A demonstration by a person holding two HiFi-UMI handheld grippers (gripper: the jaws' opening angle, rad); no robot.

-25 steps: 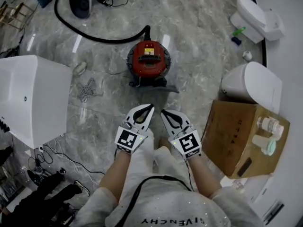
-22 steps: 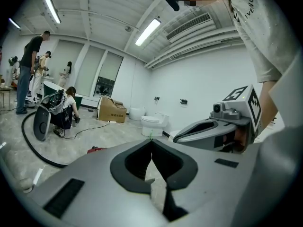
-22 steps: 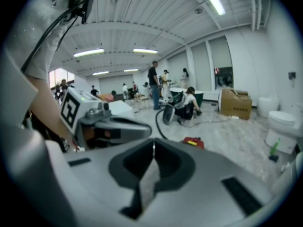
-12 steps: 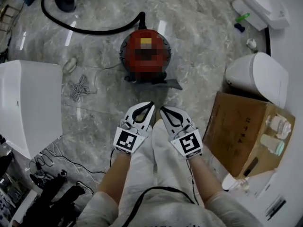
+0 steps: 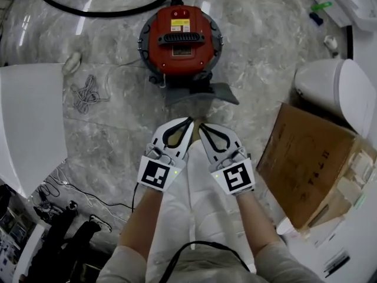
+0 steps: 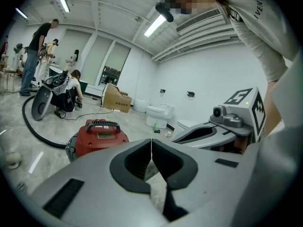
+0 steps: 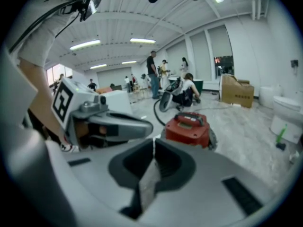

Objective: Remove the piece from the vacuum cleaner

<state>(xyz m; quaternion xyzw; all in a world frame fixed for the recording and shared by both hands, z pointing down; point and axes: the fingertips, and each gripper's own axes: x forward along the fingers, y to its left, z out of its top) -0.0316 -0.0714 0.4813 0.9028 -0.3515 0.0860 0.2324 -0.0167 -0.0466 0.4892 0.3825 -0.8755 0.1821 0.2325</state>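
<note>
- Both clenched, nothing held: left tongs (image 5: 188, 122) and right tongs (image 5: 202, 127) side by side, near the red vacuum cleaner (image 5: 180, 39) on the floor (image 5: 265, 58).
- Clenched tips may only shove it; it could skid away.

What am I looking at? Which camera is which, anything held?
No robot: a person holds a two-jaw gripper in each hand. The top-down picture comes from a camera on the head; it shows the left gripper and right gripper above the person's legs. The other two come from cameras riding on each gripper, looking along its jaws. Both pairs are shut, holding nothing. Ahead on the floor stands a red vacuum cleaner with a black hose; a cardboard box sits at the right.
</note>
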